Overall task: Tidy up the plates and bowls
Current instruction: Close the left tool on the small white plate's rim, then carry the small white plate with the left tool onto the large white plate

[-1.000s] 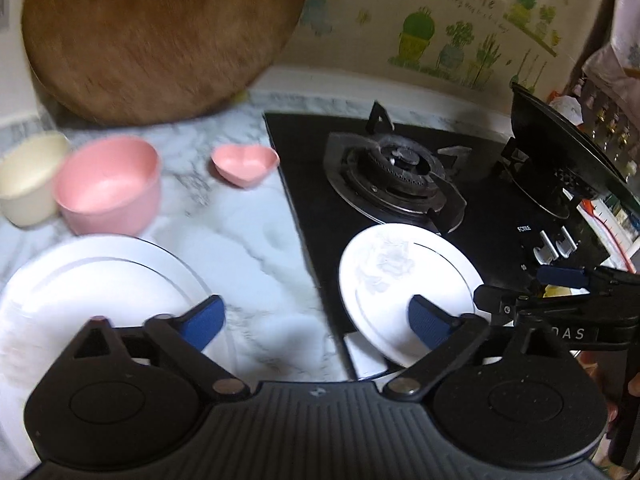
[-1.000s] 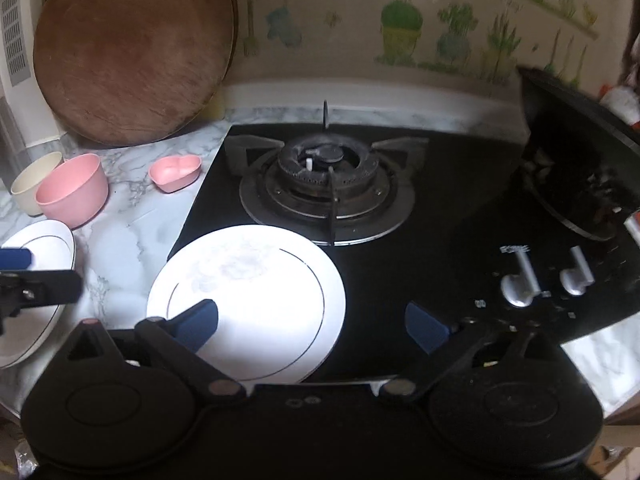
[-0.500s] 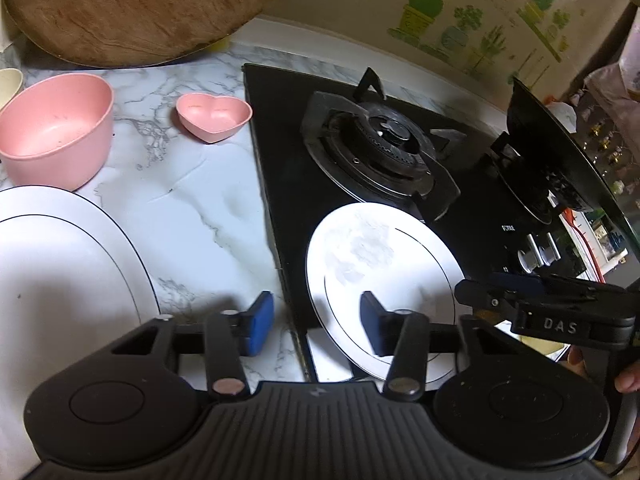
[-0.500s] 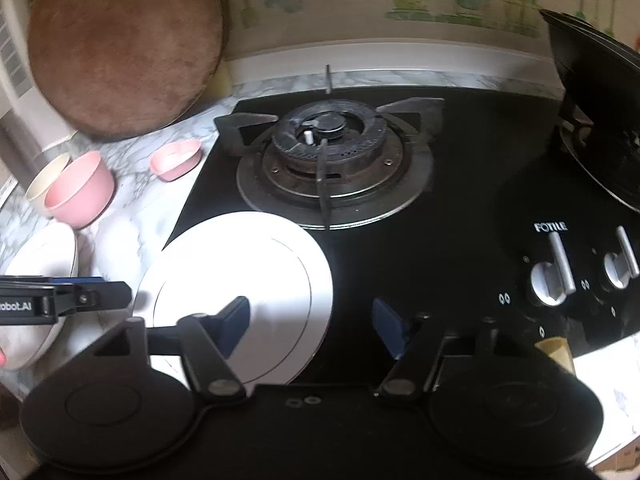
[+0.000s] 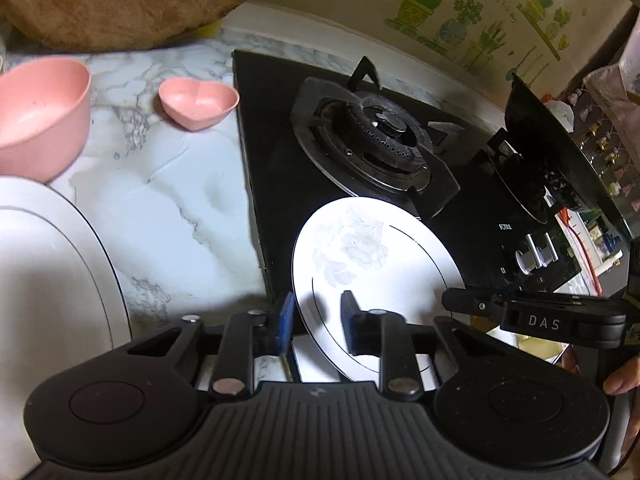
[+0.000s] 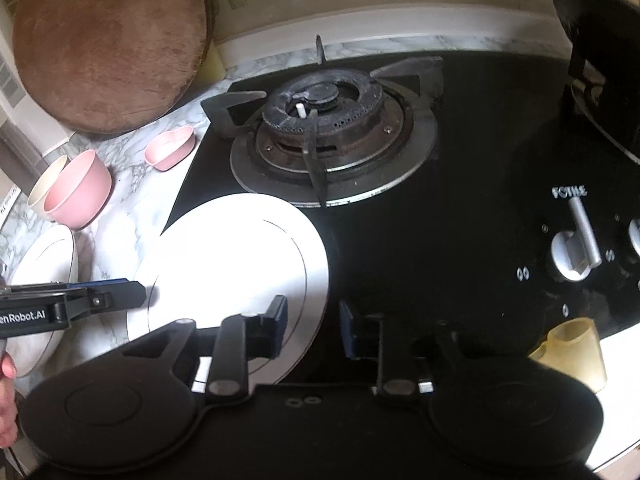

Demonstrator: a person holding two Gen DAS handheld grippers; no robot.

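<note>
"FOTILE" on hob [image 6: 460,240], "DAS" on right tool [image 5: 544,322], "enRobot.AI" on left tool [image 6: 60,308]

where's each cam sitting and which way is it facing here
Left wrist: rides the left gripper, angled down across the marble counter toward the stove; its jaws straddle the left rim of the white plate, having just been closing.
Right wrist: rides the right gripper, angled down at the burner; its jaws, also just closing, straddle the plate's right rim.
Shared: plate, burner, heart dish, each other's gripper.

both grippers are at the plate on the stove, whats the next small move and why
Probably close a little more, then lift. The left gripper and right gripper each straddle an opposite rim of the white plate on the stove; their jaws have just been closing, but gaps remain at the pads.
</note>
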